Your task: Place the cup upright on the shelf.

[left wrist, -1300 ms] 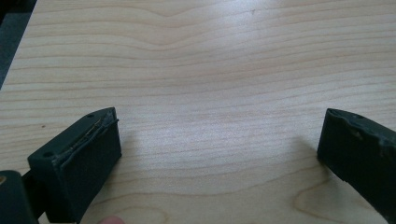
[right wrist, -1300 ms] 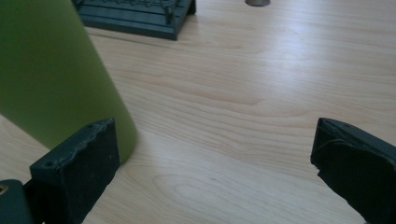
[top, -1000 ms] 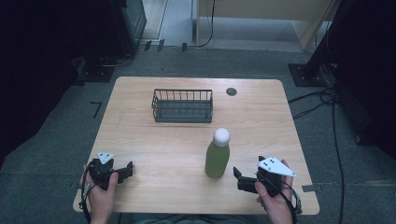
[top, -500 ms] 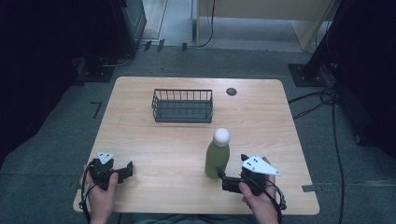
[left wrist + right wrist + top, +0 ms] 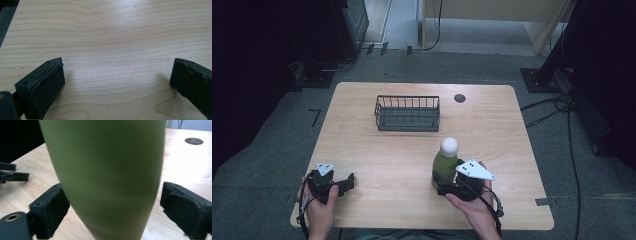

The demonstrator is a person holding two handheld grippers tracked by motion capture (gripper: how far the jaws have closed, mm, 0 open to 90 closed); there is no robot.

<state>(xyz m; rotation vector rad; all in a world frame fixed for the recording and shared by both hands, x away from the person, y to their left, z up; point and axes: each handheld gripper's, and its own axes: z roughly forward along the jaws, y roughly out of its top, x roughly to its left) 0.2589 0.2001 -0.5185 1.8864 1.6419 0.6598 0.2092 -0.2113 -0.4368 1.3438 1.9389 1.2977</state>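
A green bottle (image 5: 445,166) with a white round cap (image 5: 449,145) stands upright right of the table's middle. My right gripper (image 5: 441,188) is at its base from the near right side. In the right gripper view the bottle (image 5: 105,170) rises between the two jaws. The right gripper (image 5: 112,200) is open, with a narrow gap showing at the right jaw. My left gripper (image 5: 346,182) rests near the table's front left corner. It (image 5: 117,72) is open over bare wood, with nothing between its jaws.
A dark wire basket (image 5: 407,114) stands at the back middle of the wooden table (image 5: 377,155). A round cable hole (image 5: 460,98) lies behind and to the right of it. Grey carpet and dark equipment surround the table.
My right gripper has moved left and forward from the front right edge until its jaws stand on either side of the bottle's base. The left gripper and the bottle stayed still.
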